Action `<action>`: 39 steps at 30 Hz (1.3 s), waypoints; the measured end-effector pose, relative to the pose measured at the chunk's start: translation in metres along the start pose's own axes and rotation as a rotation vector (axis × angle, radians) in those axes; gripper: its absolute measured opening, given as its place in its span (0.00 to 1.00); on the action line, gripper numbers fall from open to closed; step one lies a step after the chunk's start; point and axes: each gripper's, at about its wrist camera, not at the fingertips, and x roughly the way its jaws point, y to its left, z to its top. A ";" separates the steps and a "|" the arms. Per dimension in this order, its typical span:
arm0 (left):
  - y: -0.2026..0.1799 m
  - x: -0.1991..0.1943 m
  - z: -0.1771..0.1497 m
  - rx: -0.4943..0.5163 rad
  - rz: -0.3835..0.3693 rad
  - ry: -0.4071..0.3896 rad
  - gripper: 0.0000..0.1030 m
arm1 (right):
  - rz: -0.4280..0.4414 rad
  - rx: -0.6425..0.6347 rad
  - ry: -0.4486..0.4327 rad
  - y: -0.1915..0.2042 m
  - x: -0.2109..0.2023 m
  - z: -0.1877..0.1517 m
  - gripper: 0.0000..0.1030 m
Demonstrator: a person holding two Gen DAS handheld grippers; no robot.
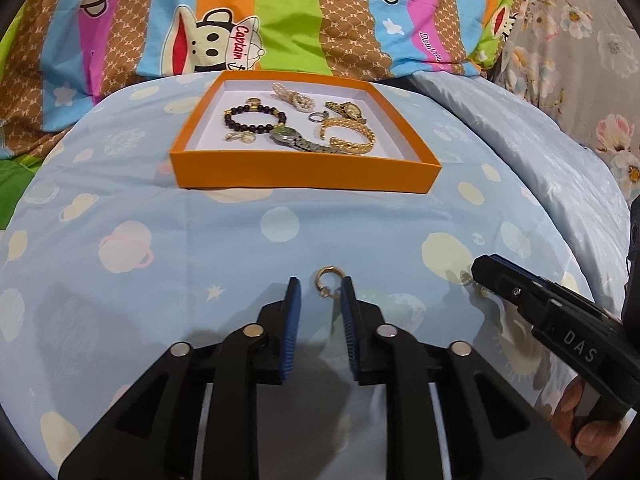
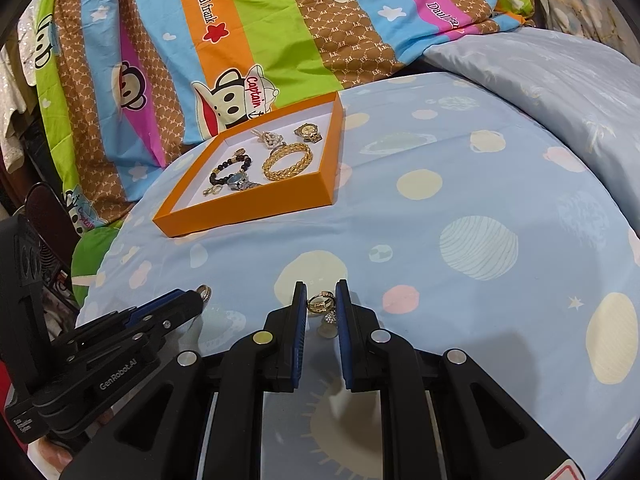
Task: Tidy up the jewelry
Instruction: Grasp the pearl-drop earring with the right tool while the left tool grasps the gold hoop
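On the bed, the right gripper (image 2: 321,294) pinched a gold earring (image 2: 319,303), while the left gripper (image 1: 320,290) stood slightly spread around a gold ring (image 1: 327,278), near the orange box (image 1: 304,174).

Home bedroom: cartoon duvet (image 1: 280,20), planet-print bedsheet (image 1: 280,220).

Bed's covered in a light blue sheet (image 1: 280,216) printed with planets, stars and pale dots. Behind it sits a loud striped quilt (image 1: 280,12) with cartoon monkey faces, "Captain" written on one cap. Off to the right there's a grey floral fabric (image 1: 576,32), plus a plain pale blue pillow (image 2: 560,80).
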 end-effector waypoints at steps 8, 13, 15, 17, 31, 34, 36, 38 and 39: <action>-0.005 0.002 0.004 0.014 0.023 -0.002 0.49 | 0.004 -0.003 0.001 0.000 0.000 0.000 0.13; -0.013 0.014 0.011 0.043 0.045 0.014 0.48 | 0.003 -0.002 0.001 0.000 0.000 0.001 0.13; -0.013 0.014 0.011 0.048 0.047 0.012 0.45 | 0.004 -0.003 0.001 0.000 0.000 0.001 0.13; -0.012 0.013 0.011 0.045 0.045 0.010 0.36 | 0.004 -0.005 0.003 -0.001 0.000 0.001 0.13; -0.008 0.007 0.005 0.031 0.030 0.002 0.16 | 0.004 -0.007 0.002 -0.001 0.001 0.001 0.13; -0.006 0.002 0.001 0.024 0.029 -0.002 0.16 | 0.004 -0.009 0.000 0.000 0.000 0.001 0.13; -0.005 -0.001 -0.001 0.018 0.030 -0.004 0.16 | 0.007 -0.012 -0.004 0.000 -0.001 0.001 0.13; -0.002 -0.004 -0.004 0.013 0.032 -0.008 0.16 | 0.010 -0.018 -0.009 0.002 -0.002 0.000 0.13; 0.001 -0.006 -0.005 0.009 0.034 -0.008 0.16 | 0.012 -0.023 -0.012 0.003 -0.003 -0.001 0.13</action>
